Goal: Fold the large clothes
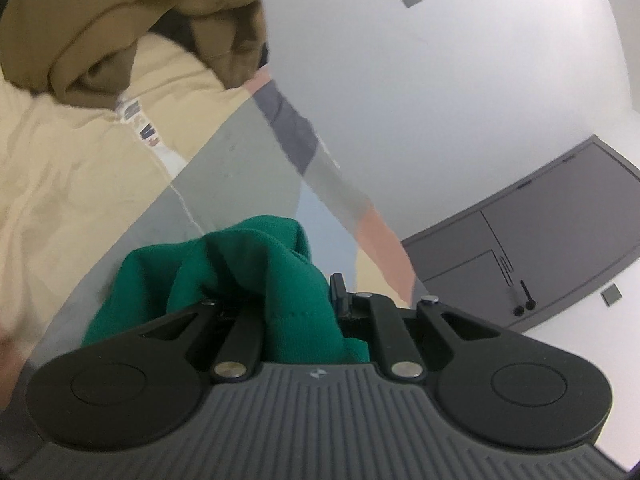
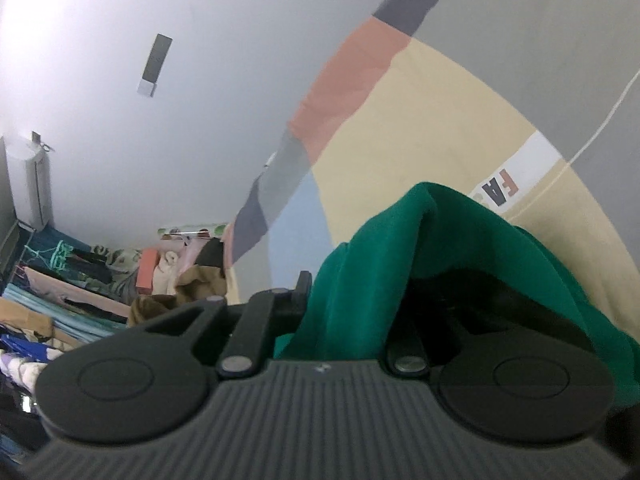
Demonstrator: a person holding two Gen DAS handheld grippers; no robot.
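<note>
Here, seen from the left wrist, a brown garment (image 1: pixel 132 28) is lying bunched at the far left over a cream cloth (image 1: pixel 72 168), both resting on a bed cover of grey, cream, pink and dark blue patches (image 1: pixel 240 152). Nearer the middle, the left gripper (image 1: pixel 296 304) is clenching a fold of the green garment (image 1: pixel 240 272), the cloth bulging up and forward between its nearly closed jaws. To the right, a white wall is giving way to a grey door (image 1: pixel 560 232). From the right wrist, a heap of mixed clothes (image 2: pixel 80 292) is filling the lower left corner below the pale wall. Rightward, the right gripper (image 2: pixel 348 300) is likewise grasping the green garment (image 2: pixel 400 264), which is draping over its right finger and hiding it. Behind, the patchwork cover (image 2: pixel 400 128) is showing a white strip with letters (image 2: pixel 504 184).
</note>
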